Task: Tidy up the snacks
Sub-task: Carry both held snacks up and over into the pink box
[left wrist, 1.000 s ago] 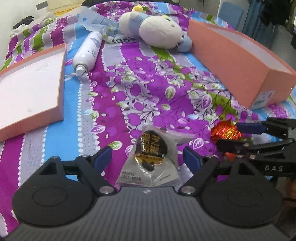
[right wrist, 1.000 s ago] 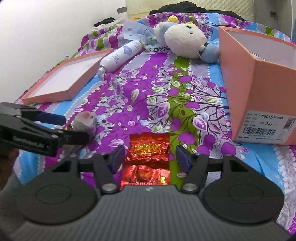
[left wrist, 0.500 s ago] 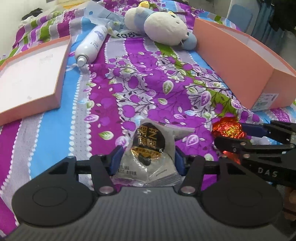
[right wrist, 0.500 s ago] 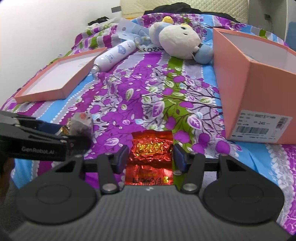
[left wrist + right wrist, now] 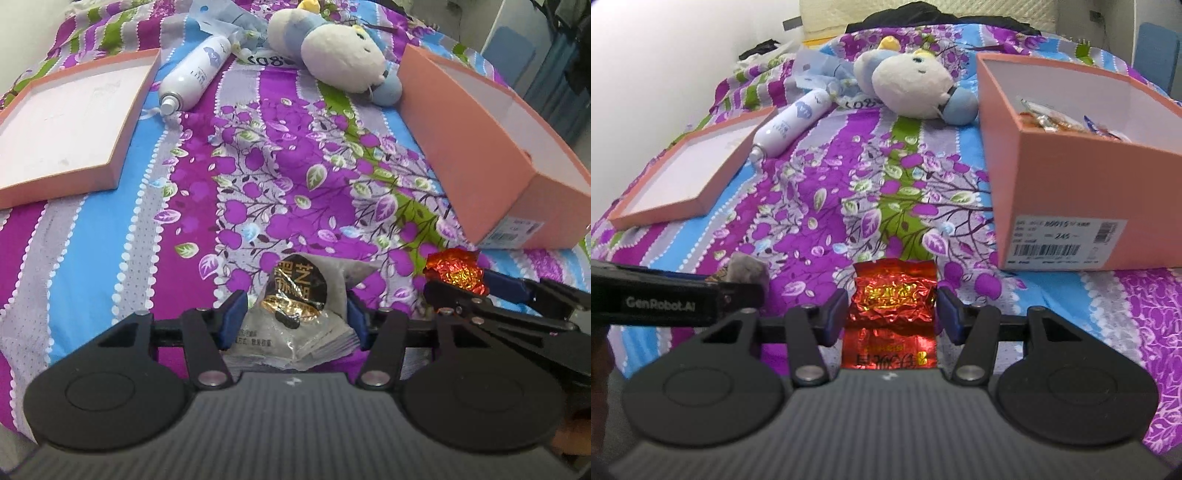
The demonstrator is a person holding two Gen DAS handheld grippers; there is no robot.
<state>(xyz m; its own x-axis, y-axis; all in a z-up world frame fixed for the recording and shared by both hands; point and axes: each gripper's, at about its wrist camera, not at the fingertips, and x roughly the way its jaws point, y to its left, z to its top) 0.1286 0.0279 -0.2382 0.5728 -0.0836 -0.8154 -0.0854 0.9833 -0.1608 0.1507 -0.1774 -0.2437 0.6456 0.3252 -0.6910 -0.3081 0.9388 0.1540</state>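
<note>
We have two snacks in hand over the bed [image 5: 110, 236], which is covered in a purple, blue and green flowered sheet. Our left tool [image 5: 293, 314] is clamped on a grey packet [image 5: 299, 317] with a round black and gold label, its blue pads [image 5: 232, 317] pressing the wrapper from both sides. Our right tool [image 5: 892, 312] is clamped on a crinkled red foil packet [image 5: 894, 299] in the same way. The two tools sit just beside each other; in the left view the right tool [image 5: 465, 284] comes in from the right edge with the red foil [image 5: 454, 271] at its tip, and in the right view the left tool [image 5: 738, 284] crosses the left edge with a corner of the grey packet [image 5: 748, 269] showing.

Ahead to the right stands an open pink box [image 5: 1067, 184] with a barcode label on its near end; some wrapped snacks [image 5: 1045, 120] already lie inside it. To the left its shallow lid [image 5: 62, 129] lies upturned on the bed. Between them, farther back, lie a white spray bottle [image 5: 199, 74] on its side, near the lid's far corner, and a plush toy [image 5: 340, 55], which touches the box's far corner. The stretch of sheet between our tools and the box is bare.
</note>
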